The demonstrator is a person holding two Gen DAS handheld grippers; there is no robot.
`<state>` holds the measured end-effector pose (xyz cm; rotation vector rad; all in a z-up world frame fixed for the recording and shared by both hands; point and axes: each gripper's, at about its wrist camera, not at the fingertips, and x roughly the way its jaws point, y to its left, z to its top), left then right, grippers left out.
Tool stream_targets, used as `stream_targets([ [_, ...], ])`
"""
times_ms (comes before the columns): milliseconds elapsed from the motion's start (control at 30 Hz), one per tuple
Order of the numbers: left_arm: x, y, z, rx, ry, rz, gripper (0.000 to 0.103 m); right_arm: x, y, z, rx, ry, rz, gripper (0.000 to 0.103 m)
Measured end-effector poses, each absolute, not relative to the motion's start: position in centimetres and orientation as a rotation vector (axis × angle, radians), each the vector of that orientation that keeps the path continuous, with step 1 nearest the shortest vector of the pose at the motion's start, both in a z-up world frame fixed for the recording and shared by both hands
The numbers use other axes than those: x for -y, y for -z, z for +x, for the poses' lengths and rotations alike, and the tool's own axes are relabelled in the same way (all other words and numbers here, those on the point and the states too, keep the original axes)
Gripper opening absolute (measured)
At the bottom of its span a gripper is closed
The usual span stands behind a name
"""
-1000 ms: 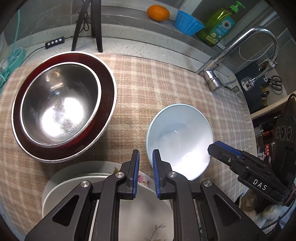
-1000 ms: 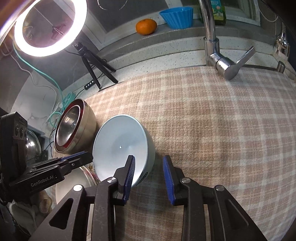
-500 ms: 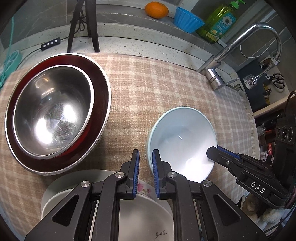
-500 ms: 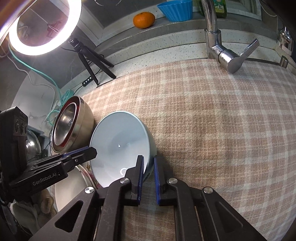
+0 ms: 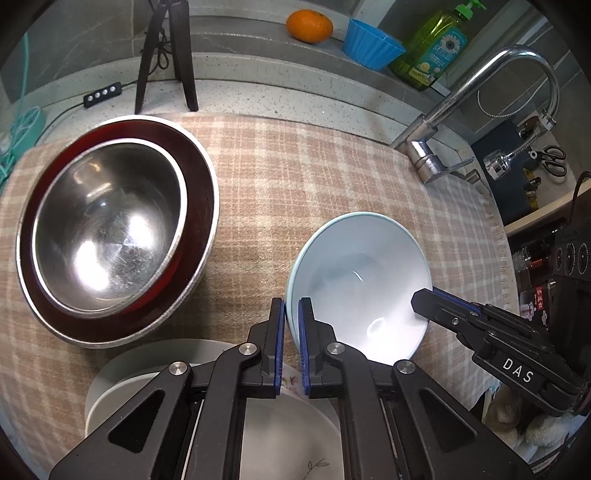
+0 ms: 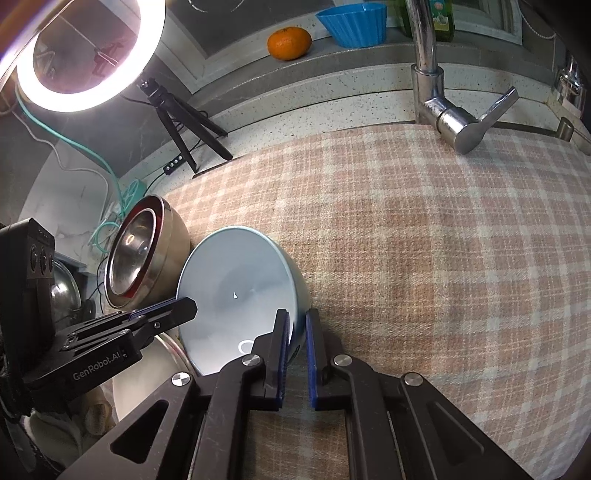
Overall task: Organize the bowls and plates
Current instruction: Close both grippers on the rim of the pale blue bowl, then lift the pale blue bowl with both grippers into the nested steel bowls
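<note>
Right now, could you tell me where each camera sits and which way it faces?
Left wrist: on the left gripper, looking down on the light blue bowl and steel bowls; the right gripper enters at right.
Right wrist: on the right gripper, low, facing the faucet; its fingers grip the bowl's rim.
Shared: bowl, orange, plaid cloth.

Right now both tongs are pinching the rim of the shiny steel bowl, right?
No. Both tongs pinch the pale blue ceramic bowl: left tongs and right tongs each clamp its rim. Left wrist view shows the shiny steel bowl untouched inside the red one.
</note>
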<state>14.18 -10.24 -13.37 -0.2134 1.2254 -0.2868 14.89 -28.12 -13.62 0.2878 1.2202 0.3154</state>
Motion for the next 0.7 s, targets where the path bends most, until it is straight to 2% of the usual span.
stream_targets([
  [700, 3.2, 6.5, 14.3, -1.082, 0.203, -0.25, 0.006, 20.8, 7.0, 18.0, -1.156, -0.444, 0.231, 0.008],
])
